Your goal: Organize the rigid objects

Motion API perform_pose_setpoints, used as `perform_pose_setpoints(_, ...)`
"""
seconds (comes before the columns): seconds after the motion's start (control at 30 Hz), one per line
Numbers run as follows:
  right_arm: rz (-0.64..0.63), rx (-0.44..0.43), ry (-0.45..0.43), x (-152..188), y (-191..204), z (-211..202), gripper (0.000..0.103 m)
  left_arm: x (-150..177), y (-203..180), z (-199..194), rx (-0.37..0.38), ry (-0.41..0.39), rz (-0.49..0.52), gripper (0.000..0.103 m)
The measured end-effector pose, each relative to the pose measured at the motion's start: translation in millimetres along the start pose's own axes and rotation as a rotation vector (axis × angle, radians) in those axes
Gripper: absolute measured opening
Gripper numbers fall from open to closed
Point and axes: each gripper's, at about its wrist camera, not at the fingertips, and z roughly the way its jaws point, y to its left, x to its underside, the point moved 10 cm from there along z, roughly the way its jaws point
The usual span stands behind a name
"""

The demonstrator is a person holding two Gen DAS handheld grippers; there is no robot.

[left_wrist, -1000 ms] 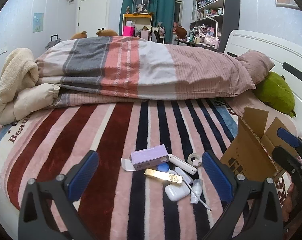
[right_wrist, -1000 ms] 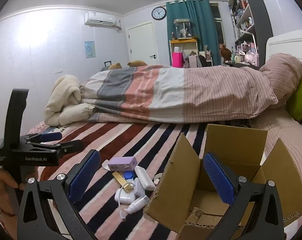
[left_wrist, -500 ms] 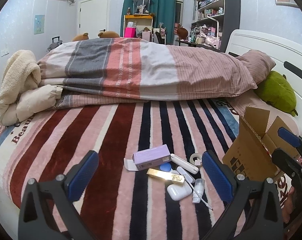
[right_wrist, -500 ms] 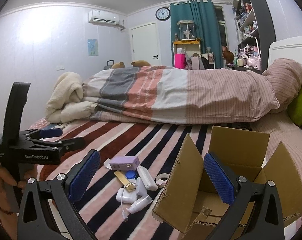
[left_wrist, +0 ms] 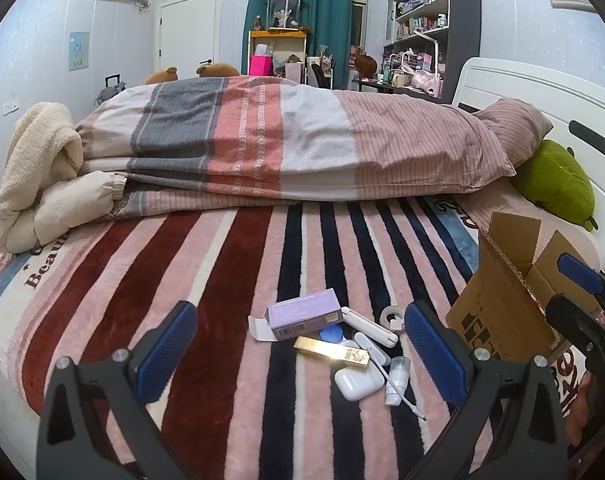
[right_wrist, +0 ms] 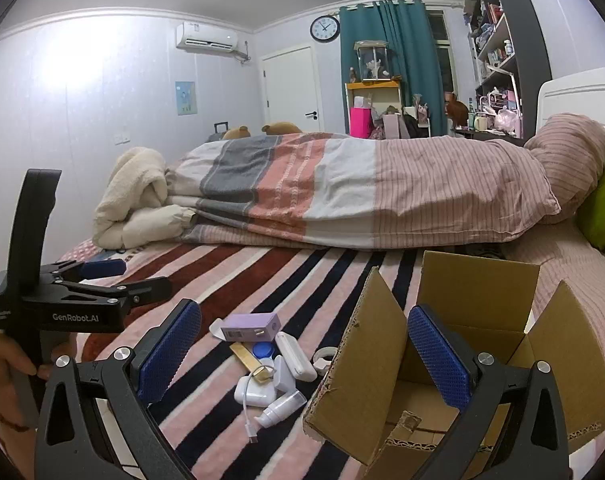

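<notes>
A small pile lies on the striped blanket: a purple box (left_wrist: 302, 314), a gold bar (left_wrist: 331, 353), a white earbud case (left_wrist: 358, 382), a small white bottle (left_wrist: 395, 380), a white oblong case (left_wrist: 368, 326), a blue cap (left_wrist: 331, 335) and a tape roll (left_wrist: 392, 316). My left gripper (left_wrist: 300, 354) is open and empty, hovering just before the pile. My right gripper (right_wrist: 302, 354) is open and empty, its right finger in front of the open cardboard box (right_wrist: 462, 344). The pile also shows in the right wrist view (right_wrist: 270, 364), the box in the left (left_wrist: 502, 300).
A folded striped duvet (left_wrist: 294, 148) lies across the bed behind the pile. A cream blanket (left_wrist: 38, 176) is bunched at the far left. A green plush (left_wrist: 554, 180) and a headboard (left_wrist: 542, 96) are at the right. Shelves and a desk stand beyond.
Both grippers have drawn back and risen slightly; the pile and box sit a little farther off in view. Nothing was grasped or moved on the bed.
</notes>
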Motion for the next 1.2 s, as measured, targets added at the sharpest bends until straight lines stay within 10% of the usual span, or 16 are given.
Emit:
perform_pose_setpoints(0.8,0.011,0.003,0.001,2,1,0,0.103,0,0,-2,-0.004,-0.005,-0.001,0.103)
perform_pose_setpoints(1.03,-0.042,0.121,-0.002,3,-3,1,0.103,1,7,-3,-0.006,-0.005,-0.009,0.103)
perform_pose_setpoints(1.2,0.063,0.027,-0.015,3,8,-5,0.103,2,16,0,0.004,-0.005,-0.014,0.103)
